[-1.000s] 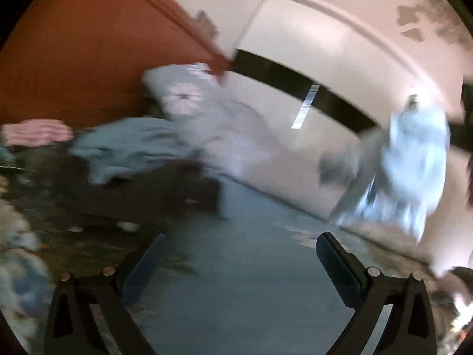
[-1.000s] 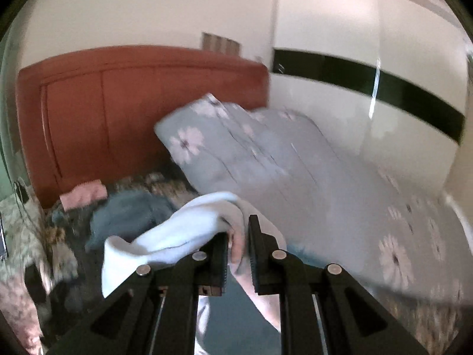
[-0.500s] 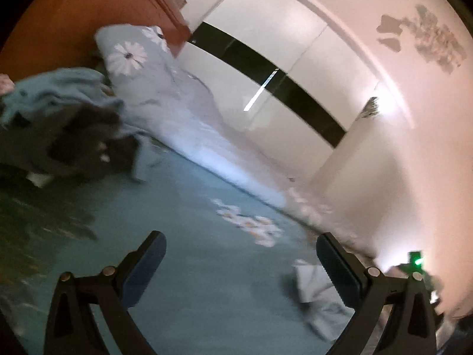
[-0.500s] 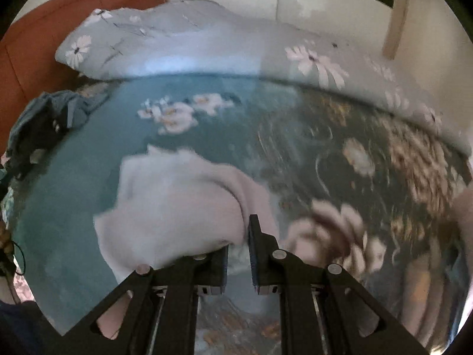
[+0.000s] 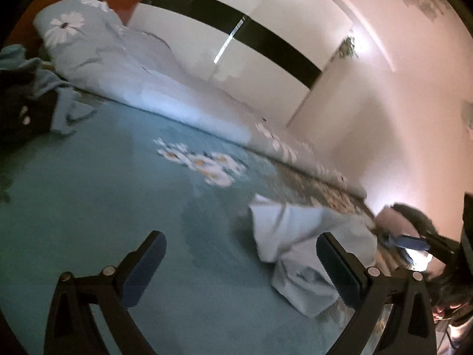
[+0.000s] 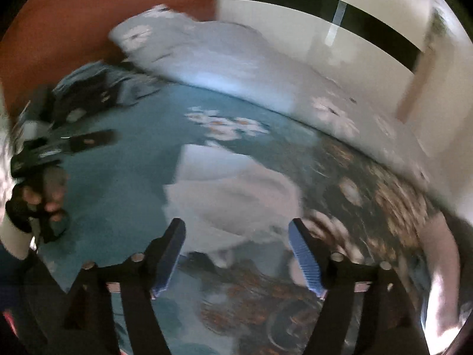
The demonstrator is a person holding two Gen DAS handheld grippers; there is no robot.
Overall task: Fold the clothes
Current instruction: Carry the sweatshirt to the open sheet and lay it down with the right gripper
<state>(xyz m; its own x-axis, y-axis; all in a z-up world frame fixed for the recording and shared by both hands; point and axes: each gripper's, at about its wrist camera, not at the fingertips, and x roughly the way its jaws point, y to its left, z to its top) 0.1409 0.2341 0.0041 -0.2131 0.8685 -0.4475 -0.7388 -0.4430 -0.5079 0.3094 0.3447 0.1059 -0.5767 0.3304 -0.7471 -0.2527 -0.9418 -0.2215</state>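
Both grippers hang over the bed with their jaws spread wide and nothing between them. The right gripper point(image 6: 236, 254) has its two blue-padded fingers well apart, and just ahead of them, slightly above the gap in its view, lies the pale crumpled garment point(image 6: 233, 189), heaped loosely on the teal floral bedspread point(image 6: 124, 177); whether the finger pads actually touch the cloth I cannot tell, as the picture is smeared. The left gripper point(image 5: 241, 266) is likewise wide open and holds nothing. From its side the same pale garment point(image 5: 298, 254) sits ahead and to the right, partly behind its right finger, bunched up with folds running across it. Further right of that, at the edge of the left view, the other gripper's dark body shows close beside the cloth. In the right view the left gripper point(image 6: 74, 143) appears off to the left, gripped in a gloved hand point(image 6: 38, 204), well apart from the garment. Beyond both grippers, a grey-blue quilt with white daisies point(image 6: 224, 62) is piled along the far side of the bed against the white wardrobe with a black band point(image 5: 236, 38). Far ahead and to the left, near the reddish-brown headboard point(image 6: 88, 20), lies a heap of dark and blue clothes point(image 6: 97, 88). The bedspread nearer the right gripper turns darker, with brown and cream flowers.
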